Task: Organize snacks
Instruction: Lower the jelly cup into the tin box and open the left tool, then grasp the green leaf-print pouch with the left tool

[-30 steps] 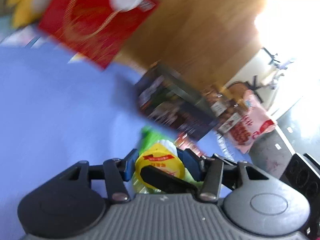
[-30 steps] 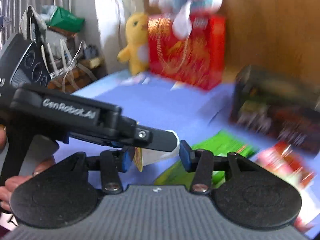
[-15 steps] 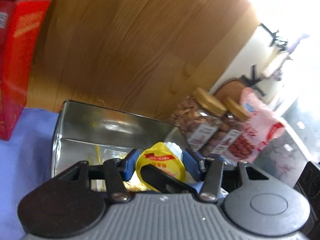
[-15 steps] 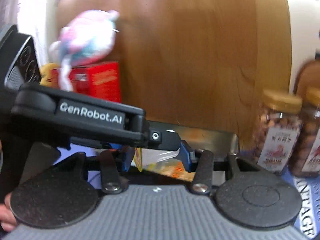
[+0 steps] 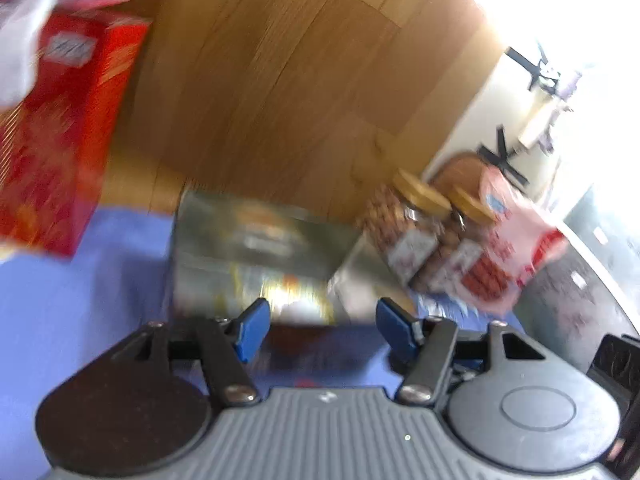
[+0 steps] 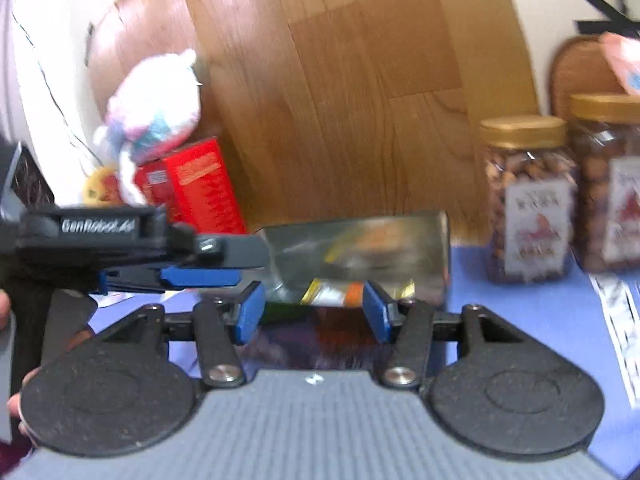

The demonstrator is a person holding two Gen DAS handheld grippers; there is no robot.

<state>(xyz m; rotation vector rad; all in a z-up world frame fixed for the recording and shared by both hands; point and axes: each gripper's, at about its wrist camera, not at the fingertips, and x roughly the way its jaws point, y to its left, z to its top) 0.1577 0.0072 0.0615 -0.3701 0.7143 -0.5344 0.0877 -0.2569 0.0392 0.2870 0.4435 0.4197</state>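
Now both grippers, left (image 5: 318, 330) and right (image 6: 312, 312), hover over the open metal tin (image 6: 360, 256), jaws opening and empty, apparently to drop snack packets (image 6: 332, 294) lying inside.

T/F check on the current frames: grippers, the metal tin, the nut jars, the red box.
1. The left gripper grips a yellow packet. False: nothing is between its blue pads, and the jaws are opening.
2. The metal tin is open, with wrappers inside. True.
3. Both nut jars have lost their lids. False: each has a gold lid on.
4. A plush toy sits on the red box. True.
5. The right gripper holds nothing. True; its jaws are opening.
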